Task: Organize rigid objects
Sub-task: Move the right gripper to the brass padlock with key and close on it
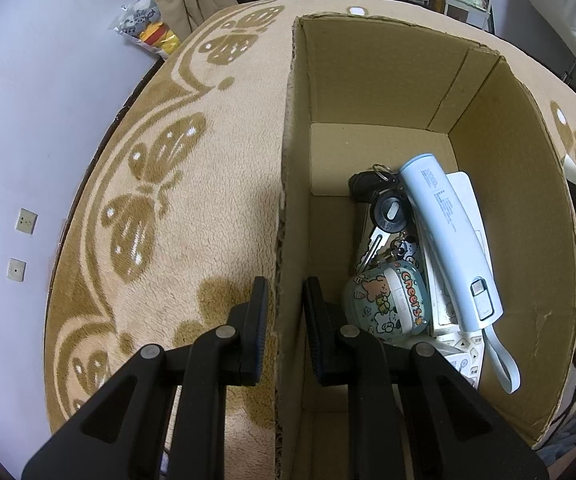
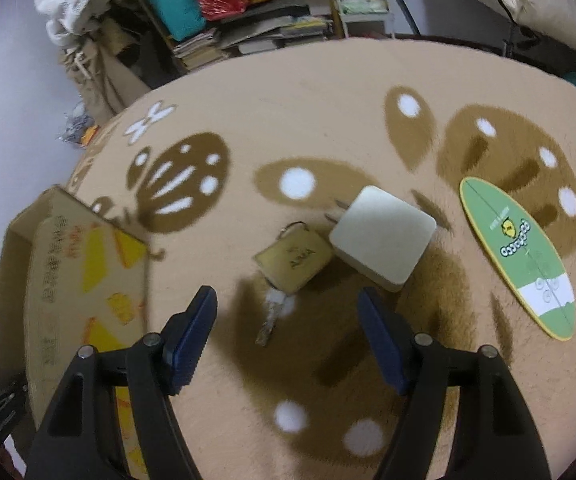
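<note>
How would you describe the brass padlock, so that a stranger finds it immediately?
On the beige butterfly blanket, look just ahead of the open right claw. The brass padlock lies against the white square charger, keys trailing toward the claw. It is the only golden metal item there.

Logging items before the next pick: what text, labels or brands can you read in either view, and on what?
"Cheers": round cartoon tin in the cardboard box.
Pale blue handheld device: small print, unreadable.
Brass padlock: engraved mark, blurred.
Green oval coaster: logo, too distorted to read.
Cardboard box's outer wall: printed characters, blurred.
</note>
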Available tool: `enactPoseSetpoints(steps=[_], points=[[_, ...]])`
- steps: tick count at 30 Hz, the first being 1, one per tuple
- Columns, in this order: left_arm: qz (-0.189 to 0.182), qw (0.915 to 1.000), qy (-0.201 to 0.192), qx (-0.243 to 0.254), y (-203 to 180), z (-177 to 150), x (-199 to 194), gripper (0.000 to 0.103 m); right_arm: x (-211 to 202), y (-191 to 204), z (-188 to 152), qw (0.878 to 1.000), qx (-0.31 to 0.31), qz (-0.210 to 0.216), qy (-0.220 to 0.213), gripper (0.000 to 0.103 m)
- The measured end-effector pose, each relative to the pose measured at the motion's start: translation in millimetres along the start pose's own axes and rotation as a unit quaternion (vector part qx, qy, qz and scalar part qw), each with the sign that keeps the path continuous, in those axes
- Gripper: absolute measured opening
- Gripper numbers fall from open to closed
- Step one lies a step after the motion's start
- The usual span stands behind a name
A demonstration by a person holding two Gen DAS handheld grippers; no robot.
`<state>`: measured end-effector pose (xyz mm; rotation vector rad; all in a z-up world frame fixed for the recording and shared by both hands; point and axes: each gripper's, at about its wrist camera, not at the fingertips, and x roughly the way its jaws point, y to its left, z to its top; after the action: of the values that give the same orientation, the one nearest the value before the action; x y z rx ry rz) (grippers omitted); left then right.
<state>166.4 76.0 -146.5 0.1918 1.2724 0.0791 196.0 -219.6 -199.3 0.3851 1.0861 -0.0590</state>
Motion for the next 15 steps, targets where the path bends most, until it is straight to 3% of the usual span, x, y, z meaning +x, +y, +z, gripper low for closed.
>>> enactPoseSetpoints(steps=[15], points=[[-0.001, 1.0, 0.0, 0.001, 1, 0, 0, 0.018, 26, 2, 16, 1.0, 0.008, -0.007, 0.004, 0.077]])
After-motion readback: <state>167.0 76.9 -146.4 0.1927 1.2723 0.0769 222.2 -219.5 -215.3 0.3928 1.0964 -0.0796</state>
